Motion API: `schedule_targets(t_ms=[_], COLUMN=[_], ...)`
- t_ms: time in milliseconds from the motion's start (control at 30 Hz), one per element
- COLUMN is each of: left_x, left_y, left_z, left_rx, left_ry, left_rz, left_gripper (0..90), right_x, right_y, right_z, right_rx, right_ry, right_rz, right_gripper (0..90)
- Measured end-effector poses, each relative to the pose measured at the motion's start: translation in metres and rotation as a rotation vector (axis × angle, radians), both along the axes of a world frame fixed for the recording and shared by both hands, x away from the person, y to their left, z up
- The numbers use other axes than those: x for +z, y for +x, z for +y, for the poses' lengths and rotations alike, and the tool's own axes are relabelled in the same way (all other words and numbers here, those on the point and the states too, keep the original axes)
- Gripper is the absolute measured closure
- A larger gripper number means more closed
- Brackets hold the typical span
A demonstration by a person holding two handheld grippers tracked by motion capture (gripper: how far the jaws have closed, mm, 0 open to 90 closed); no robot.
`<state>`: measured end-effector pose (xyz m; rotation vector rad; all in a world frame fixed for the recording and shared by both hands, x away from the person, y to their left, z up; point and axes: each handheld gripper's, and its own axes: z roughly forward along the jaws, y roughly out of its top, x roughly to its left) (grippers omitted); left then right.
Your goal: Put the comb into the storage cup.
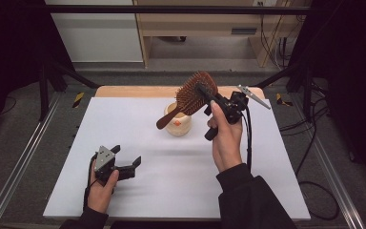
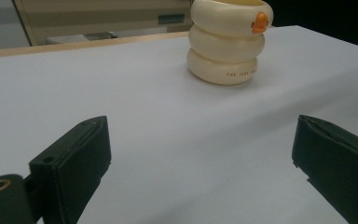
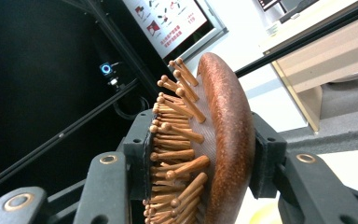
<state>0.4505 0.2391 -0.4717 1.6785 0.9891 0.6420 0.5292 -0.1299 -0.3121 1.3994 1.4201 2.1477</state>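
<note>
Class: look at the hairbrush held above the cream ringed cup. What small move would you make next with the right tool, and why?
Probably lower it a little. The right tool clamps the hairbrush by its head, with the handle slanting down just over the cup mouth. The left tool rests open, apart from the cup, so nothing blocks the way.

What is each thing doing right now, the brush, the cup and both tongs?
Hairbrush: lifted off the table, tilted, head clamped in the right tongs, handle pointing down over the cup.
Cream cup: upright on the white table, untouched.
Right tongs: shut on the hairbrush head, one pad on the bristles, one on the wooden back.
Left tongs: open, nothing between them, low over the table.
</note>
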Motion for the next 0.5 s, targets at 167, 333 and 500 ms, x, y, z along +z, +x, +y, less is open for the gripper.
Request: schedule_targets(t_ms=[167,333,500], left_x=[0.0,-0.001,-0.001], left_y=[0.0,0.001,0.001], left_z=[0.0,0.0,0.0], left_rx=[-0.001,0.0,-0.001], left_ry=[-0.002,-0.002,-0.003], left_rz=[0.001,0.003,0.004], left_gripper=[4.5,4.5,4.5], right_x=[0.007,0.006,0.005], right_y=[0.013,0.024,0.029], right_z=[0.003,0.005,0.004], right_rx=[-0.021,-0.022,-0.034], right_ry=[-0.006,0.006,-0.004], right_rz=[0.0,0.021,0.026], right_gripper=[52.2,52.2,52.2])
